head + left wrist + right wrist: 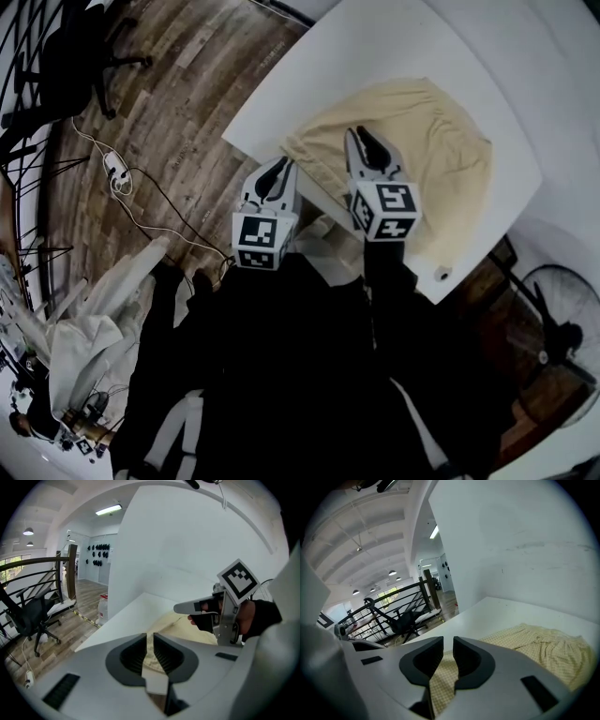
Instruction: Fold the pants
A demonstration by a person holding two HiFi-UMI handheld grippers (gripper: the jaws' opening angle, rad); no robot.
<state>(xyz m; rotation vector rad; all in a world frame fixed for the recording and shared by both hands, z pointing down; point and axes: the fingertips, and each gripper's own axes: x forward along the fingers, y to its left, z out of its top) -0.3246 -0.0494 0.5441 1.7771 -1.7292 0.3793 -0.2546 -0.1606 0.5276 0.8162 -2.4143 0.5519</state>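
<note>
Cream checked pants (427,141) lie rumpled on the white table (375,47), taking up its near right part. My left gripper (279,167) hovers at the table's near left edge, just beside the pants' edge, jaws shut with nothing in them. My right gripper (359,137) hangs over the pants' near side, also shut and empty. In the left gripper view the pants (187,632) show beyond the jaws (148,645), and the right gripper (187,606) is held by a gloved hand. In the right gripper view the cloth (539,644) spreads ahead of the jaws (448,654).
A small white object (442,273) sits at the table's near right edge. On the wooden floor are a power strip with cables (117,171), an office chair (75,56) and a pile of white cloth (94,328). A fan (562,314) stands at the right.
</note>
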